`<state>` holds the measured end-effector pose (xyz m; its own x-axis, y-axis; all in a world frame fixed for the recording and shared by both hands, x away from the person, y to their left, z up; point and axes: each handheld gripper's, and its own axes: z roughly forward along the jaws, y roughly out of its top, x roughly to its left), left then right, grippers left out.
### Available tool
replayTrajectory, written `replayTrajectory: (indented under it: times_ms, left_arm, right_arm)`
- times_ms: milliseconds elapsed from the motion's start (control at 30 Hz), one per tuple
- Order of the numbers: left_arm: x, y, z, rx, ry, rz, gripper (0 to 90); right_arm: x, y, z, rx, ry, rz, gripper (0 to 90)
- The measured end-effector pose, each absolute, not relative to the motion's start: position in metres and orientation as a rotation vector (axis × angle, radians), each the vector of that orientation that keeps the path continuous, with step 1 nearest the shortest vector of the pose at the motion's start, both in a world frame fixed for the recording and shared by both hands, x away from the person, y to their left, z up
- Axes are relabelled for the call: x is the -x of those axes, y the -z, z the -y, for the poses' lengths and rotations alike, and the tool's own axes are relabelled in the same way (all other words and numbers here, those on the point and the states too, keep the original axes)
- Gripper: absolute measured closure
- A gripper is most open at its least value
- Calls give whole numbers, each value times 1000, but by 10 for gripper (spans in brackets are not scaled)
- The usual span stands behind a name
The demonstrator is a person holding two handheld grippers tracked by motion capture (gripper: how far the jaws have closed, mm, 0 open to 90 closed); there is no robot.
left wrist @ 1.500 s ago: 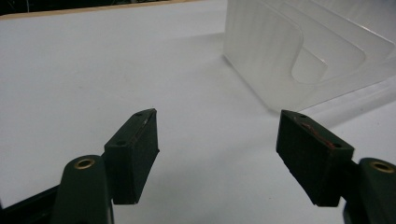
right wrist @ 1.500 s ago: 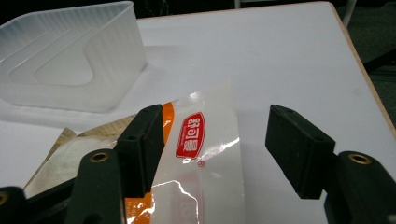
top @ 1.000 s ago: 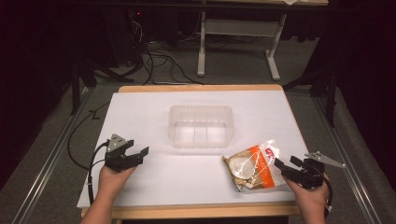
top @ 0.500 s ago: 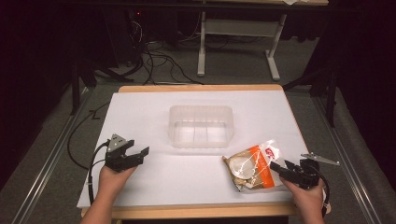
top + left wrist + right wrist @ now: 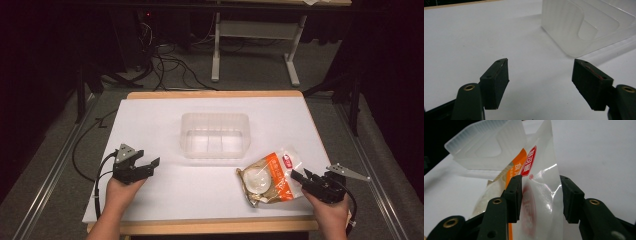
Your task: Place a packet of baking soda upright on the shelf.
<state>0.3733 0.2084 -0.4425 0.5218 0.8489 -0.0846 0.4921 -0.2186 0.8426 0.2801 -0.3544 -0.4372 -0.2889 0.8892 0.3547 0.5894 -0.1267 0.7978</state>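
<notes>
A clear plastic rectangular tub with inner dividers [image 5: 215, 135] is set near the middle of the white table top [image 5: 165, 110], and every place here is given from it. A crinkled transparent snack pouch with an orange band and a red label [image 5: 270, 177] is laid on the table just in front of the tub's near right corner, close to it but apart from it. The right gripper [image 5: 301, 176] is held at the pouch's outer edge, on the side away from the tub, with the clear end of the pouch taken between its jaws. In the right gripper view the pouch [image 5: 537, 195] is seen standing between the two black pads [image 5: 515, 195]; the jaws have just been closing around it, and the film is met by the pad on one side, while contact with the other pad cannot be told for sure. The left gripper [image 5: 152, 165] is held well to the front left of the tub, its jaws spread wide apart with nothing between them, and in the left gripper view the tub's ribbed corner [image 5: 574, 27] is seen beyond them.
</notes>
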Motion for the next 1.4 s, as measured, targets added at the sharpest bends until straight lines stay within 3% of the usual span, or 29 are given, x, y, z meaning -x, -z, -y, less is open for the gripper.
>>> replayTrajectory:
  times_ms: [567, 600, 633, 667, 700, 1167, 1400]
  left_arm:
    - [-373, 443, -207, -1876, -509, -1106, 302]
    - [-373, 443, -207, -1877, -509, -1106, 302]
    - [-373, 443, -207, -1878, -509, -1106, 302]
    - [-373, 443, -207, -1878, -510, -1107, 302]
    - [-373, 443, -207, -1877, -510, -1108, 303]
    - [-374, 443, -208, -1879, -512, -1106, 304]
    - [-375, 443, -209, -1875, -512, -1111, 303]
  right_arm:
    - [-267, 416, 329, -1436, -1457, -1878, 681]
    - [-266, 414, 328, -1419, -1459, -1879, 706]
    - [-265, 412, 325, -1398, -1454, -1879, 800]
    - [-265, 412, 325, -1398, -1454, -1879, 800]
    - [-263, 409, 322, -1374, -1461, -1881, 897]
    - [-263, 385, 311, -1260, -1399, -1812, 900]
    - [-283, 366, 314, -1211, -1271, -1777, 900]
